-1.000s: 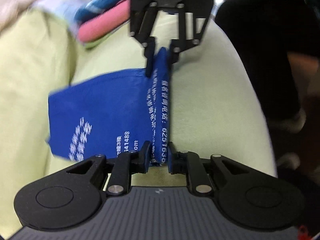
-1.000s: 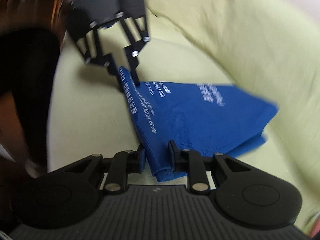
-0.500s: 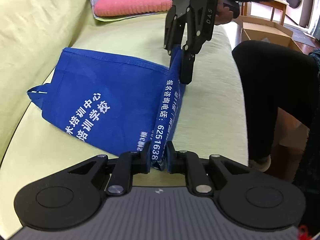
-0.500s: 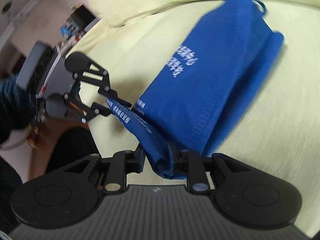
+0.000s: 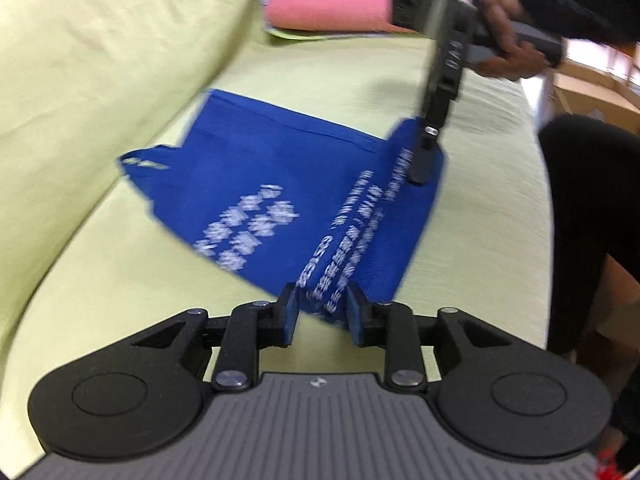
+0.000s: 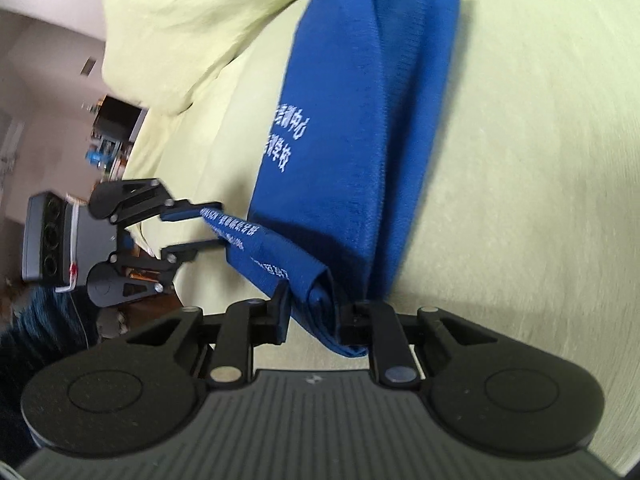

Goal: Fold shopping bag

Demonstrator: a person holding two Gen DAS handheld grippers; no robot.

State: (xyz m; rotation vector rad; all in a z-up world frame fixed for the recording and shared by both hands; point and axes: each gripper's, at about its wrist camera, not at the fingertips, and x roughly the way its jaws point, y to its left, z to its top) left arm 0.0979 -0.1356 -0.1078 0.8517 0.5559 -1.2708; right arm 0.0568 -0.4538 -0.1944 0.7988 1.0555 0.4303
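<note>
**Both grippers pinch one folded edge**

The left gripper (image 5: 322,314) sits low in its own view, fingers pointing forward, jaws parted slightly with blue cloth between the pads. In the right wrist view the same left gripper (image 6: 208,230) lies sideways, its two fingers (image 6: 190,213) stacked one above the other and closing on the far end of the cloth strip.

The right gripper (image 6: 314,320) has its jaws a little apart, a thick roll of cloth wedged between them. From the left wrist view the right gripper (image 5: 424,168) points steeply downward, tip pressed into the cloth. A hand (image 5: 508,36) in a dark sleeve grips its handle from the upper right.
</note>
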